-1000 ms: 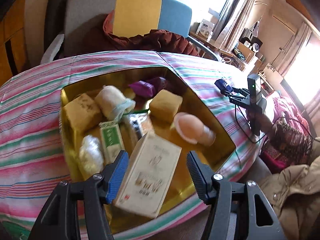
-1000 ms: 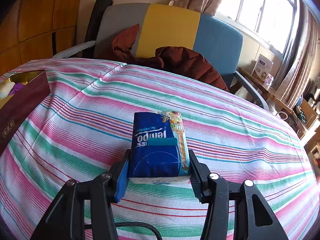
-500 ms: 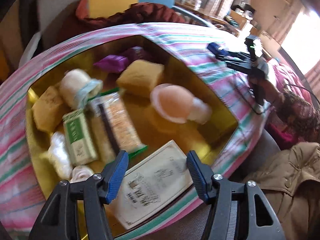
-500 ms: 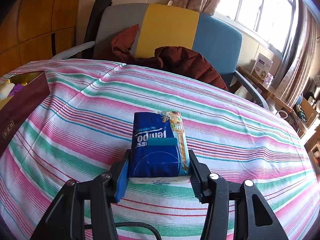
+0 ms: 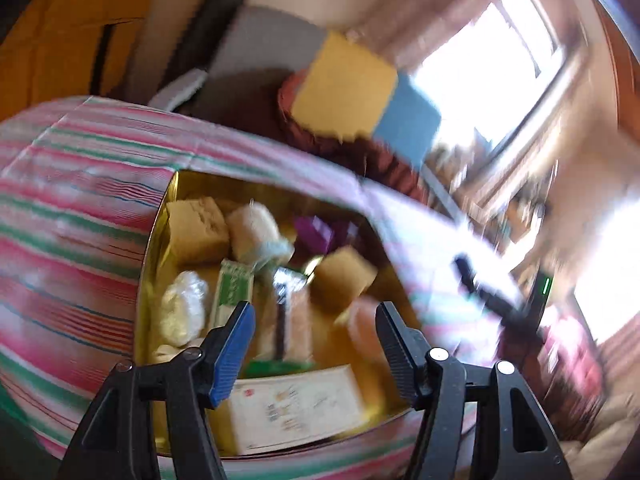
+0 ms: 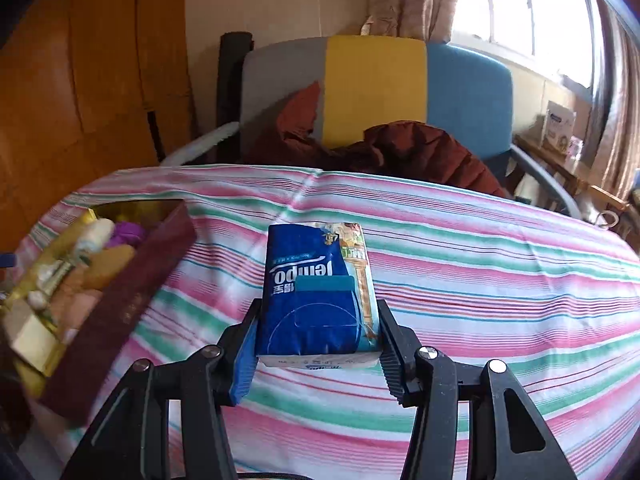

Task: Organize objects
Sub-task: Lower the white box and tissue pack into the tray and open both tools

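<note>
In the left wrist view my left gripper [image 5: 316, 320] hangs over a gold-lined box [image 5: 154, 248] of small packets. Its jaws are opening and nothing is between them. A white carton [image 5: 296, 412] lies flat in the box at its near edge, below the fingers. In the right wrist view my right gripper [image 6: 318, 308] is shut on a blue Tempo tissue pack [image 6: 308, 280], held just above the striped tablecloth [image 6: 480, 280]. The same box, maroon outside [image 6: 132, 300], stands to its left.
Inside the box lie yellow sponge-like blocks [image 5: 196, 230], a purple packet [image 5: 314, 232], a green-and-white packet [image 5: 234, 288] and a peach item [image 5: 360, 320]. A grey, yellow and blue chair [image 6: 376, 88] with a brown jacket [image 6: 420, 152] stands behind the table. The left view is blurred.
My left gripper let go of the white carton, which now lies flat in the box, and the left view rolled. My right gripper rose with the tissue pack and swung towards the box.
</note>
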